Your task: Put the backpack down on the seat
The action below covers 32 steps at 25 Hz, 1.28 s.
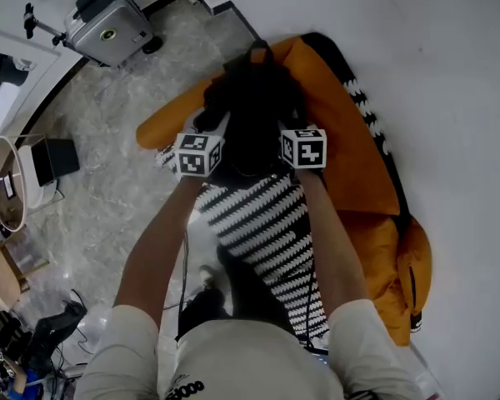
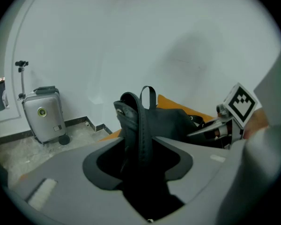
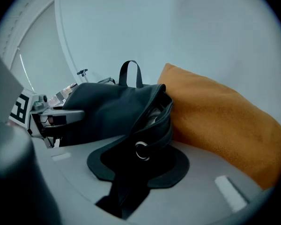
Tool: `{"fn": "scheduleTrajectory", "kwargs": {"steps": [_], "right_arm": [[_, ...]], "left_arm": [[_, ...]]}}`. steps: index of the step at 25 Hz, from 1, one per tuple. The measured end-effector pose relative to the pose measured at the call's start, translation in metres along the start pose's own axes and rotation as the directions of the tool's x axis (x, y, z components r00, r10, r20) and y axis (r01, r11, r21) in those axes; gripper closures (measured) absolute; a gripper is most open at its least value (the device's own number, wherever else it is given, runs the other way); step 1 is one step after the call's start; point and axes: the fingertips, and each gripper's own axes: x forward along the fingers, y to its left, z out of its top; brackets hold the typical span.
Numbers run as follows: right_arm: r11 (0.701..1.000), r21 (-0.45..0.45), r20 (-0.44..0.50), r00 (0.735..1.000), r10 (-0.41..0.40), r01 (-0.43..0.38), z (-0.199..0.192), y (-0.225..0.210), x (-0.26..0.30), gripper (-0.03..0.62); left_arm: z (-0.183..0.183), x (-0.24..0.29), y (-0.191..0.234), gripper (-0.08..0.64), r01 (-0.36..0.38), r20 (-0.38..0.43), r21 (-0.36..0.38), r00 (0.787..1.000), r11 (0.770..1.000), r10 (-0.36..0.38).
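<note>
Orange fabric covers the seat (image 1: pixel 350 165), which lies against the white wall (image 1: pixel 450 73) in the head view. The black backpack (image 1: pixel 254 98) sits on the seat's upper end. My left gripper (image 1: pixel 210 132) and right gripper (image 1: pixel 296 136) reach to the backpack from the seat's near end, one on each side of it, their marker cubes just short of the bag. A black-and-white striped throw (image 1: pixel 267 223) covers the seat under my forearms. A silver suitcase (image 1: pixel 108 25) stands on the marble floor (image 1: pixel 108 198), well apart from the seat.

From the left gripper view, my left gripper (image 2: pixel 139 165) has its jaws spread wide. A black strap (image 2: pixel 141 125) rises between them with a gap on either side, so I am not squeezing it. The backpack (image 2: pixel 173 123) rests on the seat (image 2: pixel 178 104), whose orange shows just behind it. My right gripper (image 2: pixel 215 128) is at the bag's far side. The suitcase (image 2: pixel 44 114) stands by the wall, well off the seat.

From the right gripper view, my right gripper (image 3: pixel 133 172) also has its jaws apart. A strap with a metal ring (image 3: pixel 141 150) runs down between them. The backpack (image 3: pixel 107 114) leans against the seat (image 3: pixel 220 121), its top handle (image 3: pixel 130 74) standing upright. My left gripper (image 3: pixel 56 116) is at the bag's side away from the seat's orange cushion.
</note>
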Motion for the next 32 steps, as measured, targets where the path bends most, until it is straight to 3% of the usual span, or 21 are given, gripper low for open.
{"fn": "scheduleTrajectory", "kwargs": {"steps": [1, 3, 6, 13, 19, 25, 29, 32], "right_arm": [[1.0, 0.002, 0.006, 1.0, -0.004, 0.004, -0.001, -0.002, -0.003, 0.462], [1.0, 0.007, 0.01, 1.0, -0.013, 0.013, -0.004, -0.002, -0.01, 0.394], [0.999, 0.021, 0.023, 0.999, -0.04, 0.039, -0.015, 0.003, -0.023, 0.298], [0.991, 0.107, 0.075, 0.993, -0.093, 0.084, -0.035, 0.019, -0.073, 0.287], [0.986, 0.041, 0.115, 0.98, -0.163, 0.16, -0.044, 0.038, -0.122, 0.336], [0.982, 0.005, 0.137, 0.973, -0.187, 0.188, -0.059, 0.072, -0.163, 0.369], [0.978, 0.001, 0.167, 0.964, -0.207, 0.21, -0.063, 0.098, -0.193, 0.443], [0.976, -0.002, 0.186, 0.959, -0.213, 0.217, -0.065, 0.12, -0.215, 0.515]], "left_arm": [[0.0, -0.002, 0.0, 0.358, -0.004, 0.006, -0.032, 1.0, 0.999, 0.004], [0.0, -0.009, 0.0, 0.353, -0.006, 0.022, -0.061, 1.0, 0.998, 0.007], [0.001, -0.028, -0.001, 0.35, -0.008, 0.038, -0.033, 0.999, 0.999, 0.01], [-0.004, -0.076, -0.013, 0.348, 0.016, 0.036, -0.01, 0.999, 1.0, -0.016], [-0.015, -0.122, -0.02, 0.387, 0.042, 0.011, 0.093, 0.999, 0.995, -0.043], [-0.017, -0.18, -0.021, 0.496, 0.037, 0.017, 0.142, 0.999, 0.989, -0.04], [-0.017, -0.221, -0.021, 0.55, 0.029, 0.024, 0.186, 0.999, 0.982, -0.034], [-0.021, -0.25, -0.021, 0.551, 0.007, 0.022, 0.199, 1.0, 0.98, -0.012]]}}
